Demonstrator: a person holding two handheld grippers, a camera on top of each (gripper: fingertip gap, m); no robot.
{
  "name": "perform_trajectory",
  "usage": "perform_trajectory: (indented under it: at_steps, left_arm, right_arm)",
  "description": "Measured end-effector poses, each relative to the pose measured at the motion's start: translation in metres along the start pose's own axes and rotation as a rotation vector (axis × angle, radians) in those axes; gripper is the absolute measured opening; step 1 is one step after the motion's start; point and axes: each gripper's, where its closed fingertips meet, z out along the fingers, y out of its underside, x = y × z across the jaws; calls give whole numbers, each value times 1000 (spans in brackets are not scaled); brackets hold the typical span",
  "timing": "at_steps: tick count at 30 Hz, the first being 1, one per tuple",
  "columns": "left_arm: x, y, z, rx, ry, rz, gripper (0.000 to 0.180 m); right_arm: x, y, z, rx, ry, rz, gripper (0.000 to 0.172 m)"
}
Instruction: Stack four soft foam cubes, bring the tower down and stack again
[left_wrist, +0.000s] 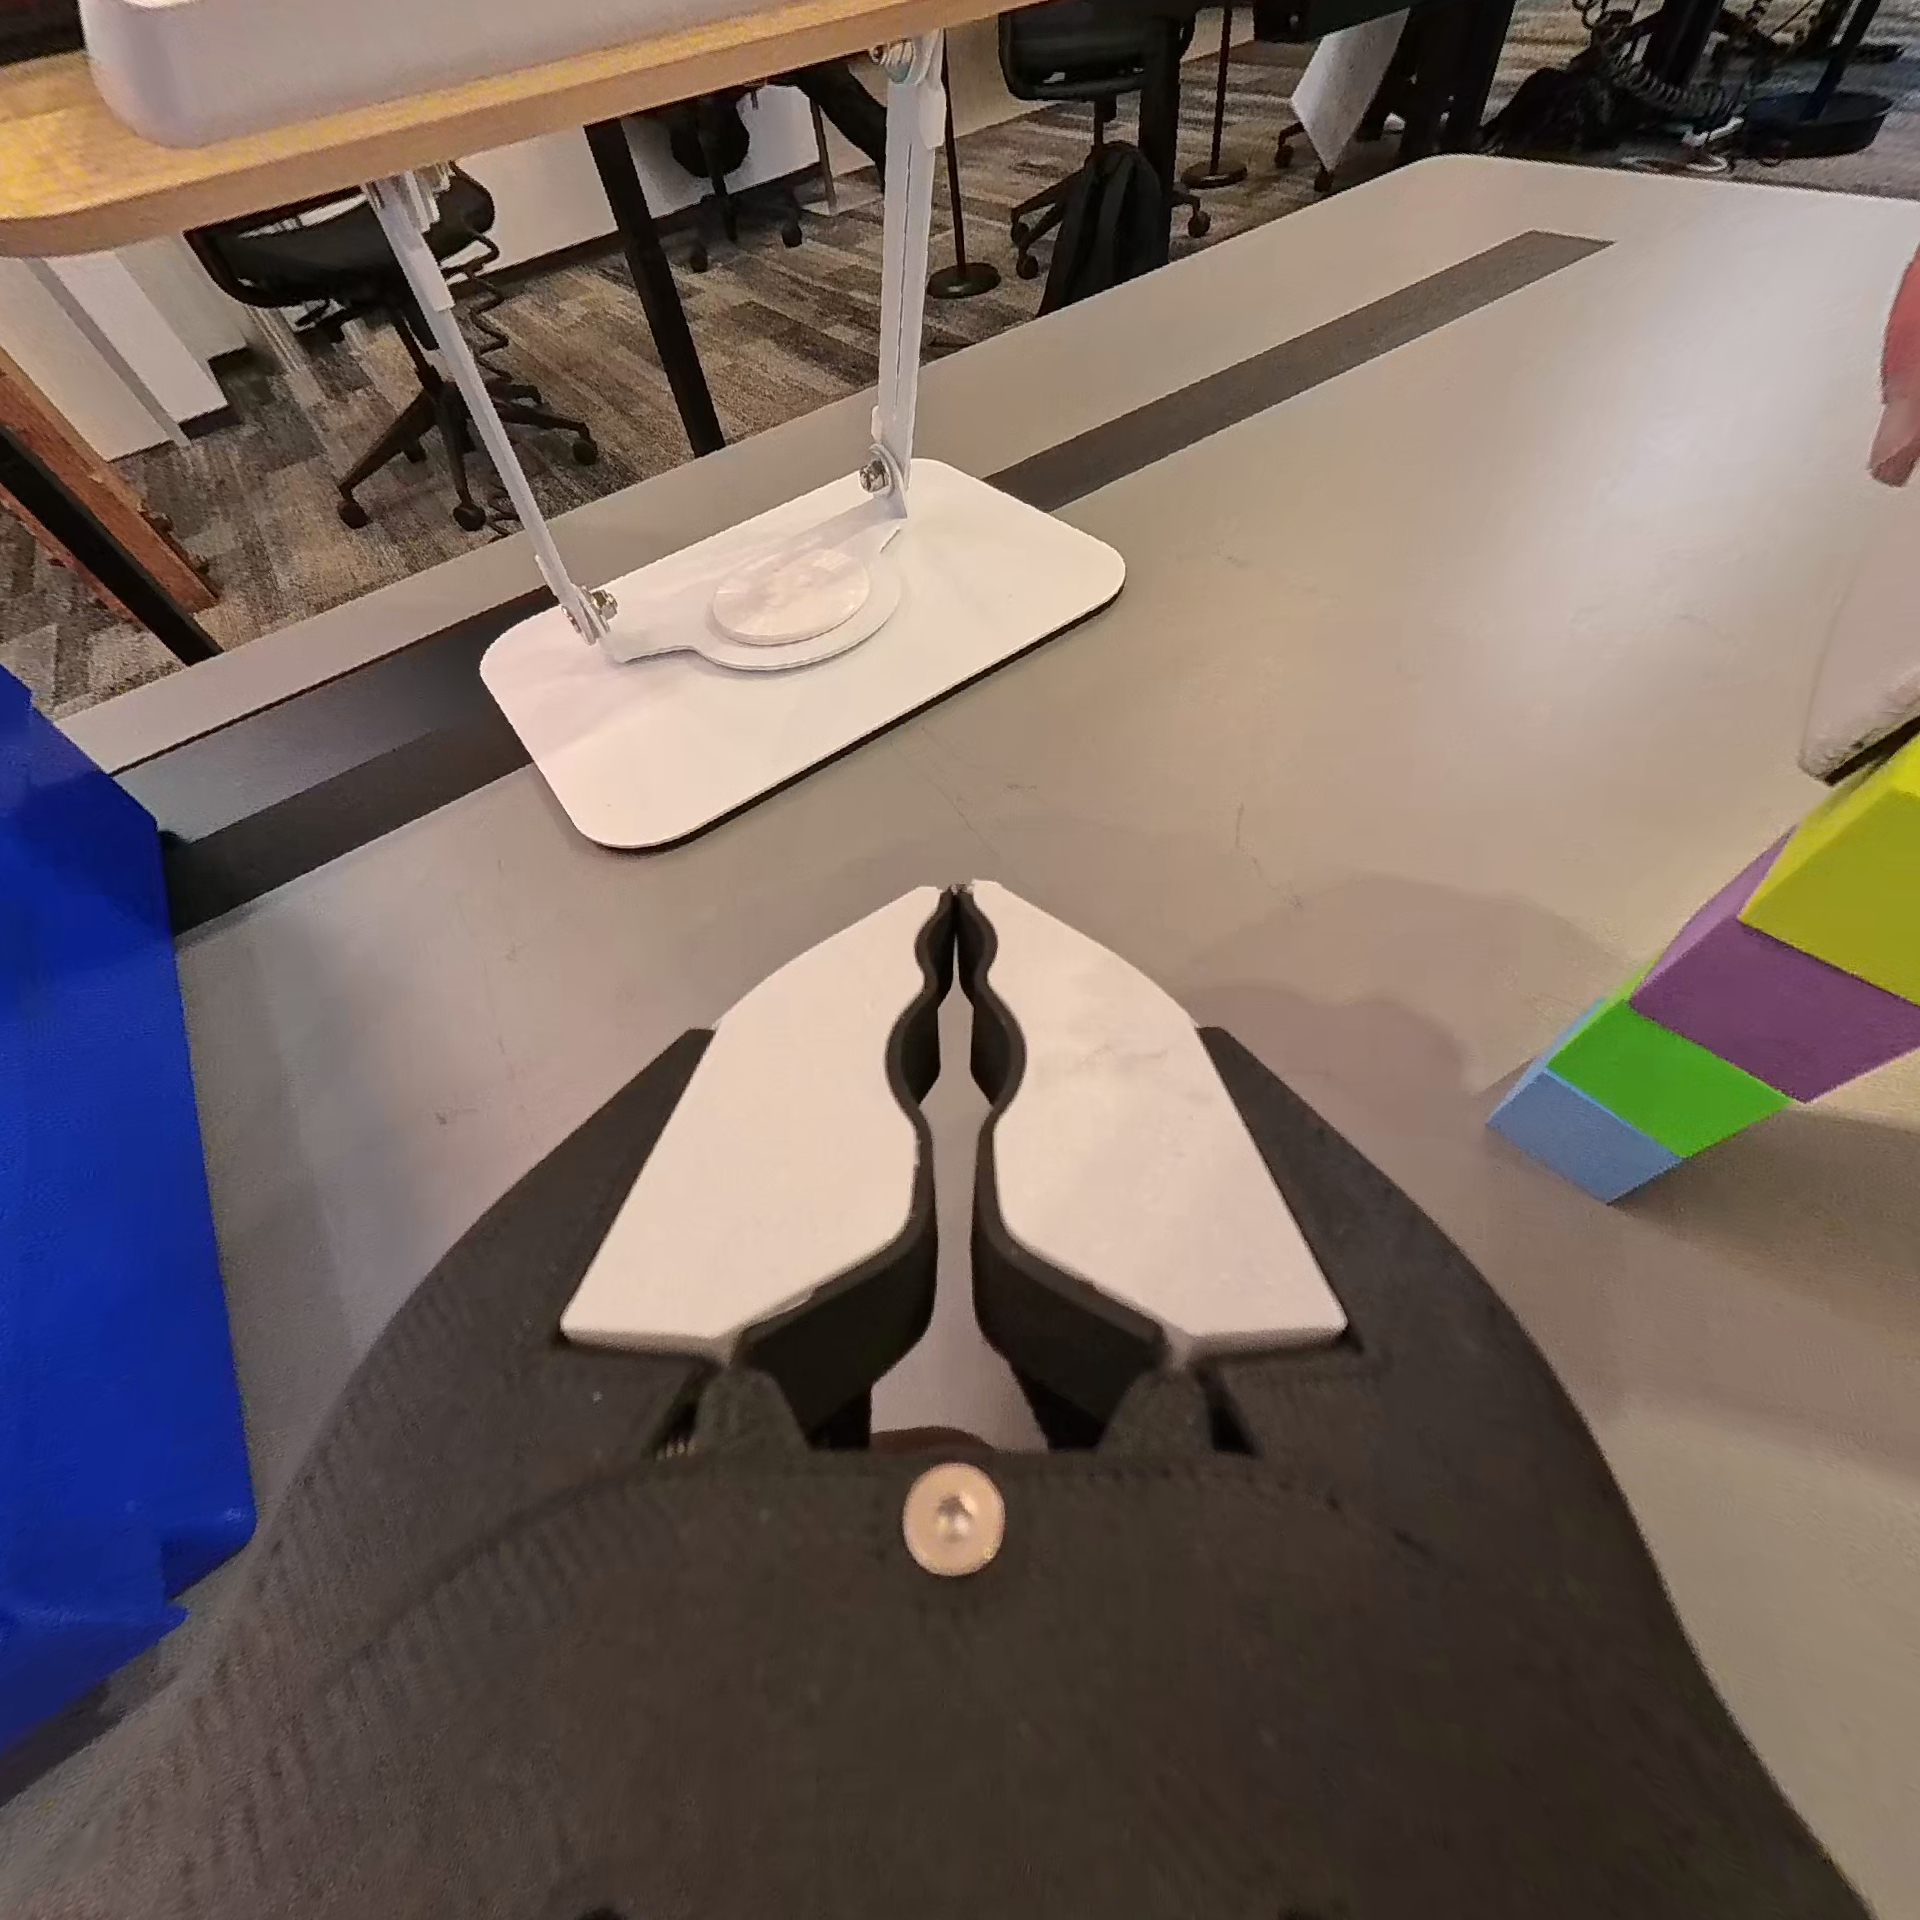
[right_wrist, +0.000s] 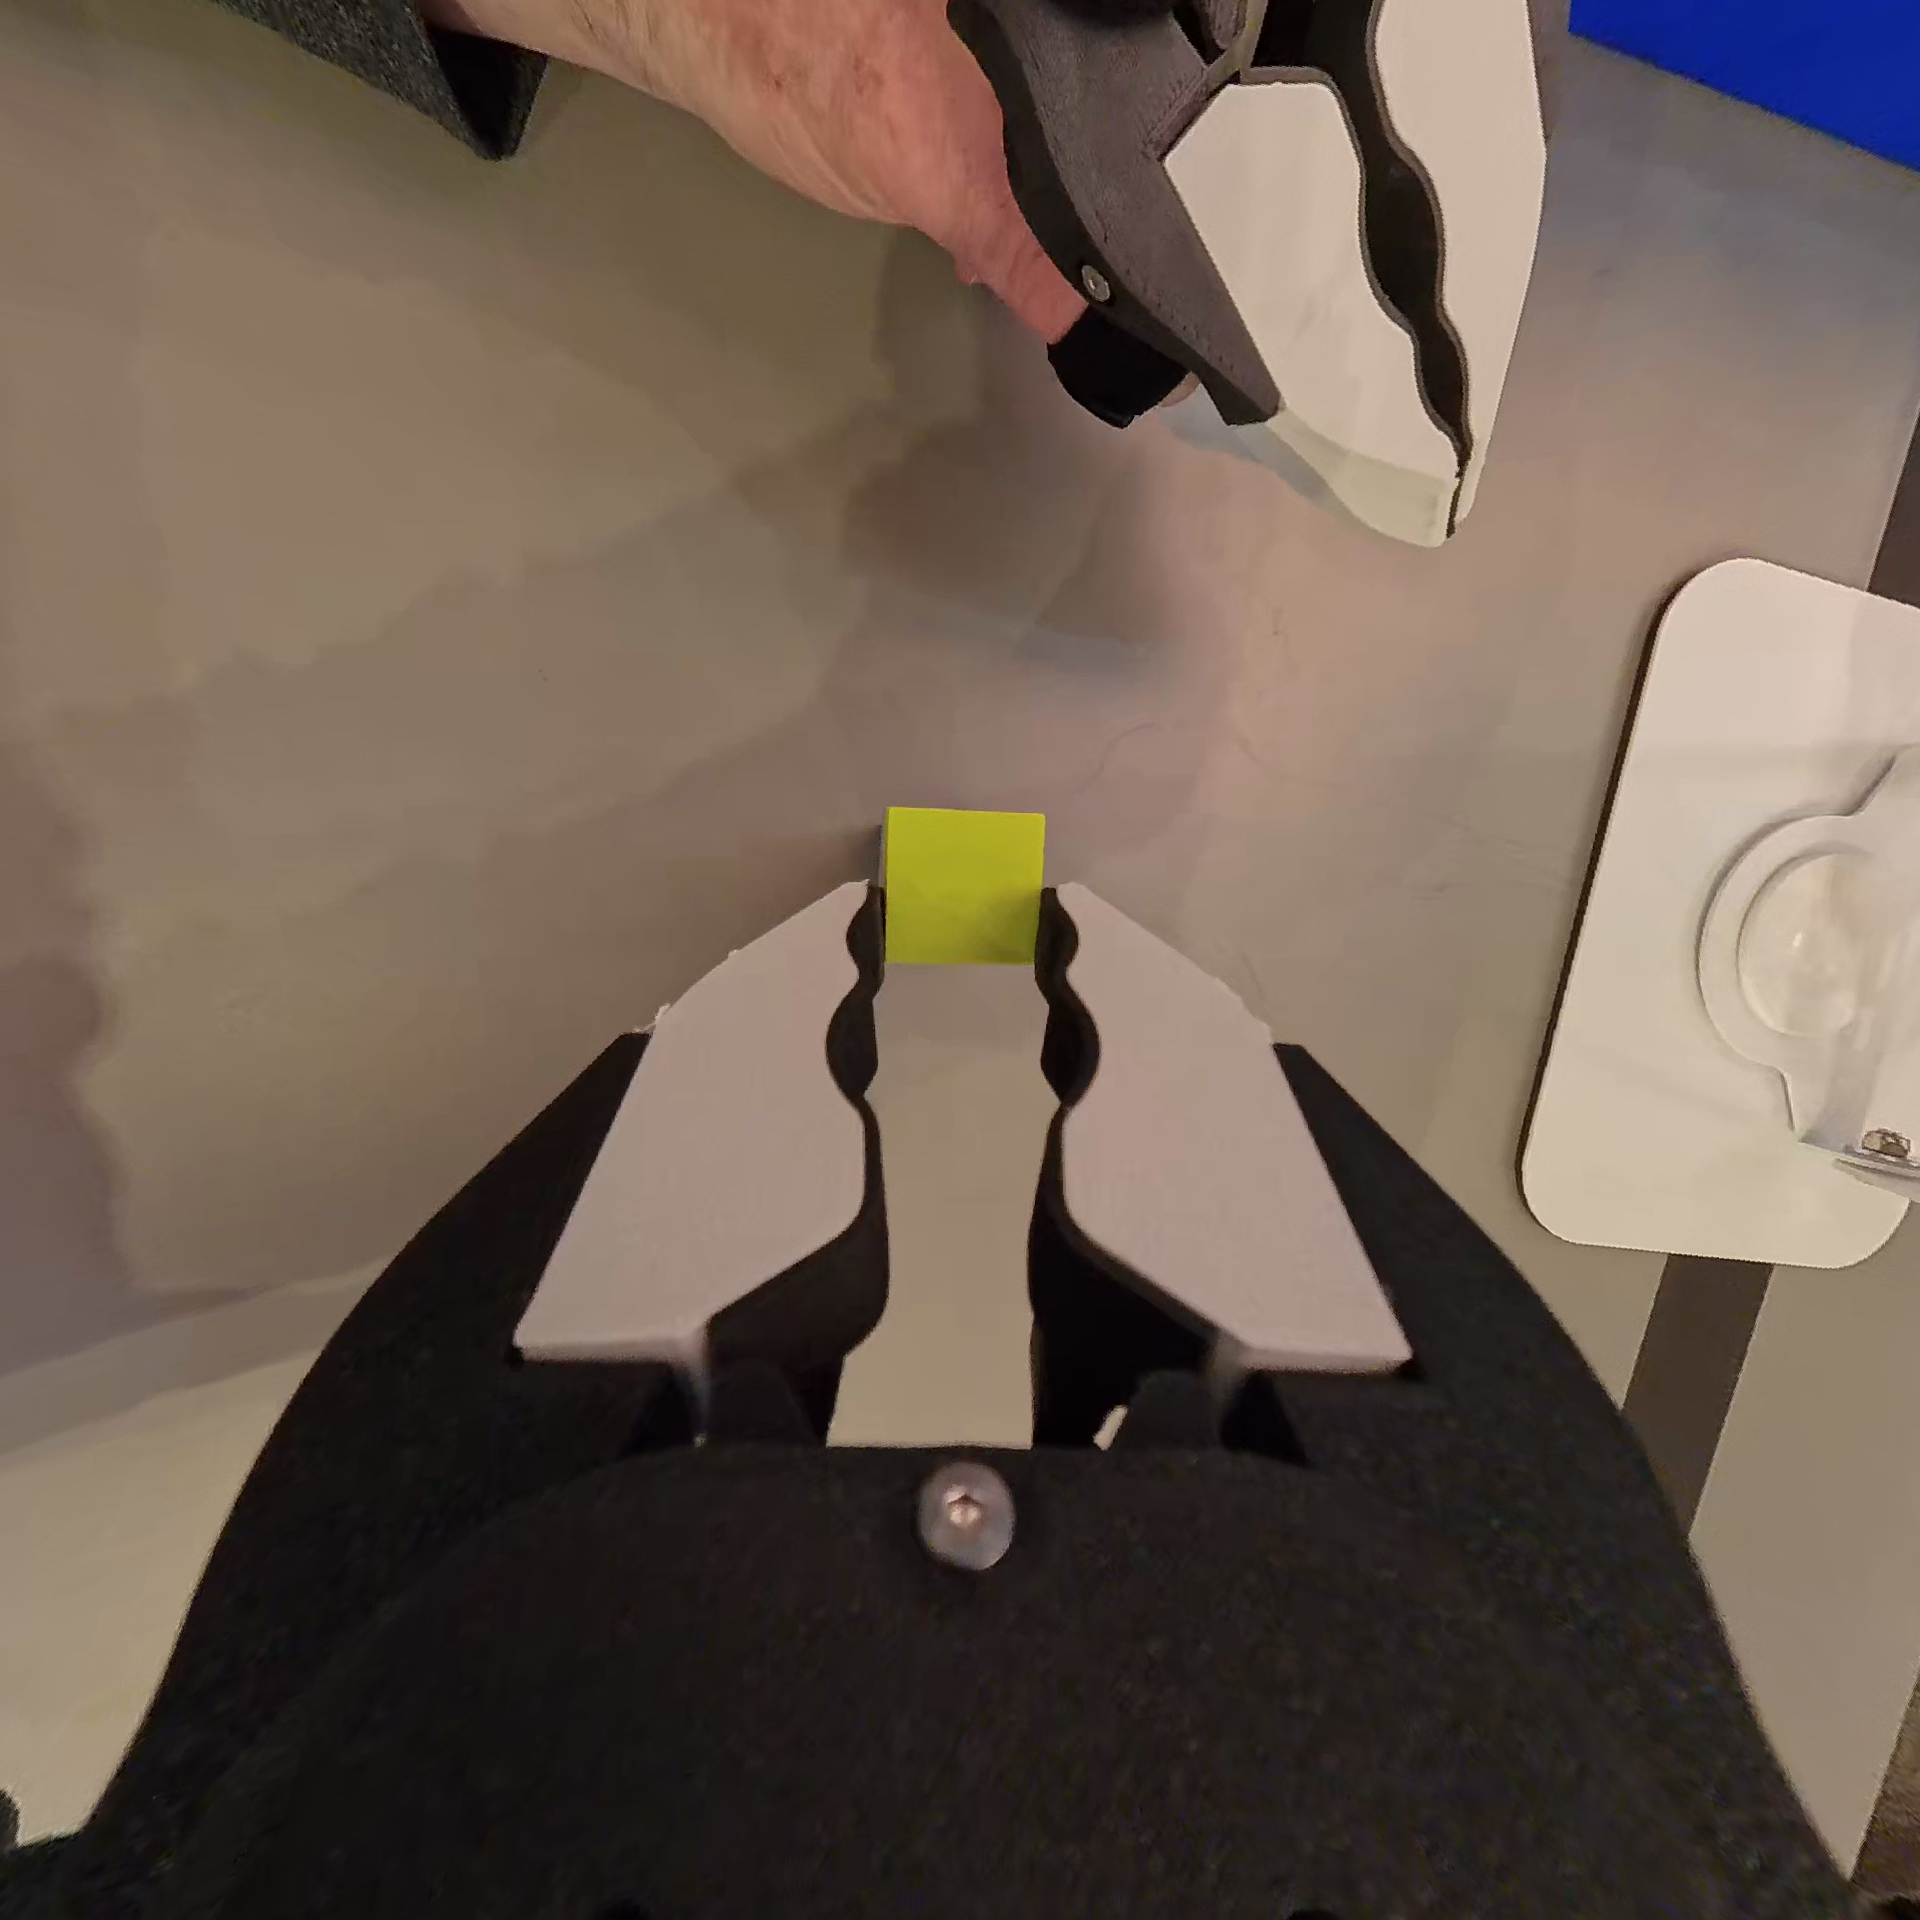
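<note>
The right gripper (right_wrist: 964, 894) clamps its jaws on the yellow-green soft foam cube (right_wrist: 962, 885), topping a four-cube tower (left_wrist: 1756, 997) standing upright on the grey counter (left_wrist: 1351, 623). Cube faces sit square to the jaws; no long axis. The left gripper (left_wrist: 957, 891) jaws are clenched on nothing.

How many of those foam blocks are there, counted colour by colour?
Blue cube: 1
Green cube: 1
Purple cube: 1
Yellow-green cube: 1, on top, gripped by the right gripper
Total: 4, all in one tower
</note>
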Motion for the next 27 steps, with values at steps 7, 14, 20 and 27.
perform_trajectory:
  at_steps: [7,14,20,27]
  left_arm:
    - [0,0,0,-1,1,1,0]
    - [0,0,0,-1,0,1,0]
    - [0,0,0,-1,-3,6,0]
    - [0,0,0,2,-9,6,0]
  right_arm:
    - [4,0,-4,-1,42,20,46]
    - [6,13,-34,92,186,119,40]
    - [9,68,-35,119,383,324,14]
    - [6,139,-17,133,652,558,0]
